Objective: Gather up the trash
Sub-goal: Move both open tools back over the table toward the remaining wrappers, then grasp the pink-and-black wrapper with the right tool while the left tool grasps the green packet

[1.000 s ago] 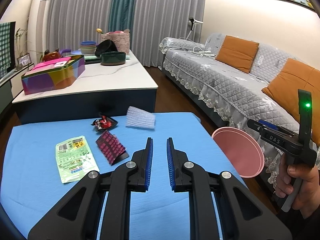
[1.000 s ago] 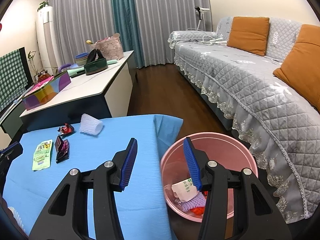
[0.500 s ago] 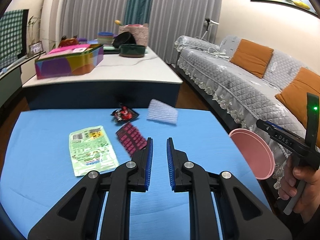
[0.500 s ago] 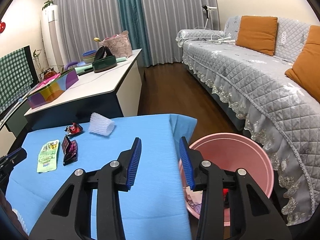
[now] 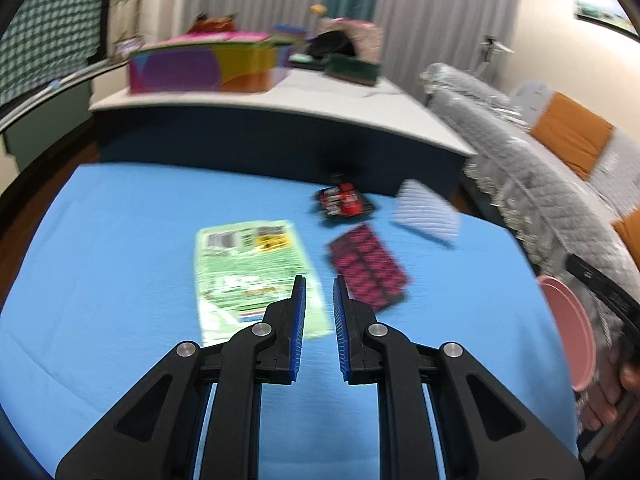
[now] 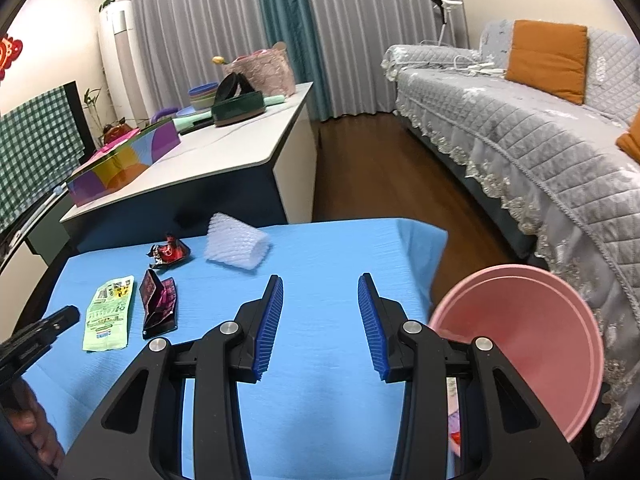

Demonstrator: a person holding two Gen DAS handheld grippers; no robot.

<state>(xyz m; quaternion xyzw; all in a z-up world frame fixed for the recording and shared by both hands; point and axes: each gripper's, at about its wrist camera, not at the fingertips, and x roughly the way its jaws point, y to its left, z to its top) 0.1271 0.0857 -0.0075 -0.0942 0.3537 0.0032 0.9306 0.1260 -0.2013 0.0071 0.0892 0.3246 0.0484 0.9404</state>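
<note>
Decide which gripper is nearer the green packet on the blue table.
Left. The left gripper hangs just over the green packet, by its near corner; the right gripper is farther off, toward the pink bin.

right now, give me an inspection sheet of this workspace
surface: blue cloth on the table, flat.
job's things: green packet, dark pink wrapper, red wrapper and foam sleeve lie apart on the cloth; pink bin beside the table, some trash inside.
clutter: nothing seen on the cloth.
grippers: left gripper narrowly open, empty, over the green packet's edge; right gripper open, empty.
cables: white cable on the sofa.
surroundings: white counter with a colourful box, bowls; curtains.
</note>
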